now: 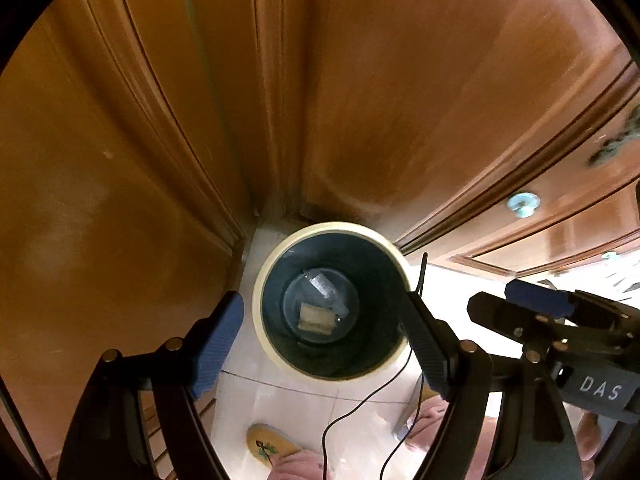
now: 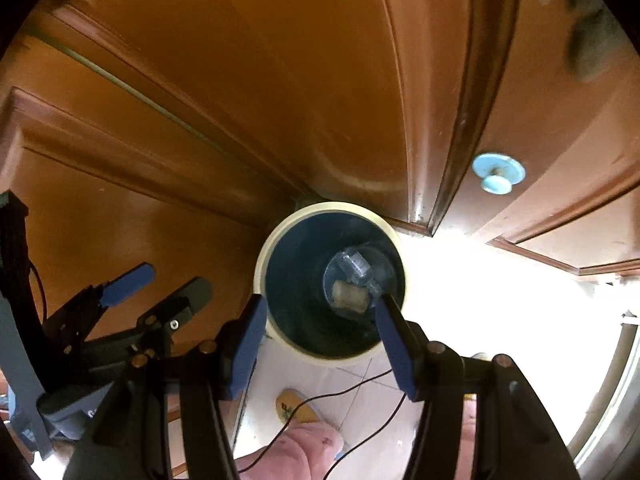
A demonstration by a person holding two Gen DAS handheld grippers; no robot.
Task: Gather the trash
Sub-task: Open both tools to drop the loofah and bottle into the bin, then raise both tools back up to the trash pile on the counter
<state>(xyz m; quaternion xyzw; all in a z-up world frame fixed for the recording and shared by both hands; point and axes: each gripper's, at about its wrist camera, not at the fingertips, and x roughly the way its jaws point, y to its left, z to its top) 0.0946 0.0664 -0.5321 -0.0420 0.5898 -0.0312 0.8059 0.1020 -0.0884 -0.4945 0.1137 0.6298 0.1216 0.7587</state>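
A dark round trash bin with a cream rim stands on the floor in the corner of wooden cabinets; it also shows in the right wrist view. At its bottom lie a clear plastic bottle and a small beige piece of trash. My left gripper is open and empty, held above the bin's mouth. My right gripper is open and empty, also above the bin. Each gripper shows in the other's view, the right one and the left one.
Brown wooden cabinet doors rise behind the bin, with a pale blue knob to the right. The floor is light tile. A thin black cable hangs below. A yellow slipper and pink trousers are at the bottom.
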